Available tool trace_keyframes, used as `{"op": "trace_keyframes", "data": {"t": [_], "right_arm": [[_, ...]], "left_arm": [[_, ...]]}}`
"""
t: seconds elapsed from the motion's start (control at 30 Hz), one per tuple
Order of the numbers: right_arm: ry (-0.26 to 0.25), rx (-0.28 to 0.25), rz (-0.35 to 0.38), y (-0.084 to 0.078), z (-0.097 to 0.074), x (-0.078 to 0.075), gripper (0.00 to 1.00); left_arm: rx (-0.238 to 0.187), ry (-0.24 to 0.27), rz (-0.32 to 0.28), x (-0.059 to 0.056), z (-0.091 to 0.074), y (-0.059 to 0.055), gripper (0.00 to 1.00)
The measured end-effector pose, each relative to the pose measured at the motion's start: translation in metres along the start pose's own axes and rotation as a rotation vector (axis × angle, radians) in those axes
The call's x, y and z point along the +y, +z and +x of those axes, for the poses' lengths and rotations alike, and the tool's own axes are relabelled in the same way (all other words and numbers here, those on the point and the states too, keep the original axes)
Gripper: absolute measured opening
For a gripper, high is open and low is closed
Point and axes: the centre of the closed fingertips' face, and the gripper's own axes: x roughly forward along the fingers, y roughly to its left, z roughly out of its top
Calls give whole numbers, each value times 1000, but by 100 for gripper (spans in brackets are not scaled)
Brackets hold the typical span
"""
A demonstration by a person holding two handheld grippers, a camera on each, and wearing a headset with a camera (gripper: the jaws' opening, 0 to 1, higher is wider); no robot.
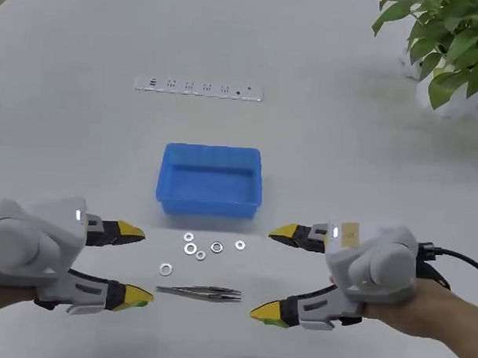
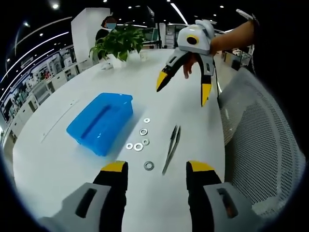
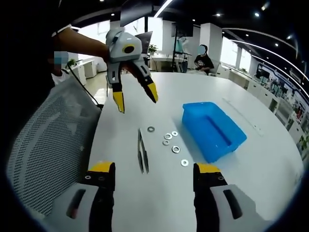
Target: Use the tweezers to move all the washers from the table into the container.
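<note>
Several silver washers [image 1: 200,247] lie scattered on the white table just in front of a blue container [image 1: 210,180]. Steel tweezers [image 1: 200,291] lie flat nearer to me, below the washers. My left gripper [image 1: 139,265] hovers open at the left, level with the washers and tweezers. My right gripper [image 1: 272,272] hovers open at the right, facing it. In the left gripper view, the tweezers [image 2: 171,148] and washers [image 2: 140,143] lie ahead of the jaws, the container [image 2: 100,122] to their left. In the right gripper view, the tweezers [image 3: 142,156], washers [image 3: 170,140] and container [image 3: 213,123] lie ahead.
A white power strip [image 1: 199,89] lies beyond the container. A potted plant [image 1: 449,45] stands at the far right corner. A mesh chair back [image 2: 256,140] sits beside the table's near edge. A cable [image 1: 454,258] trails from the right gripper.
</note>
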Motion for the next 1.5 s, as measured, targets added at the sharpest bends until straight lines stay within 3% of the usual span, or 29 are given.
{"op": "trace_keyframes", "data": {"t": [0.5, 1.1, 1.5], "right_arm": [[56, 61, -52, -6, 26, 9, 47], [91, 103, -57, -13, 56, 15, 30], [122, 126, -56, -18, 69, 23, 21]], "left_arm": [[73, -65, 59, -8, 21, -22, 37], [132, -134, 118, -17, 34, -31, 23], [171, -168, 153, -14, 38, -40, 14]]}}
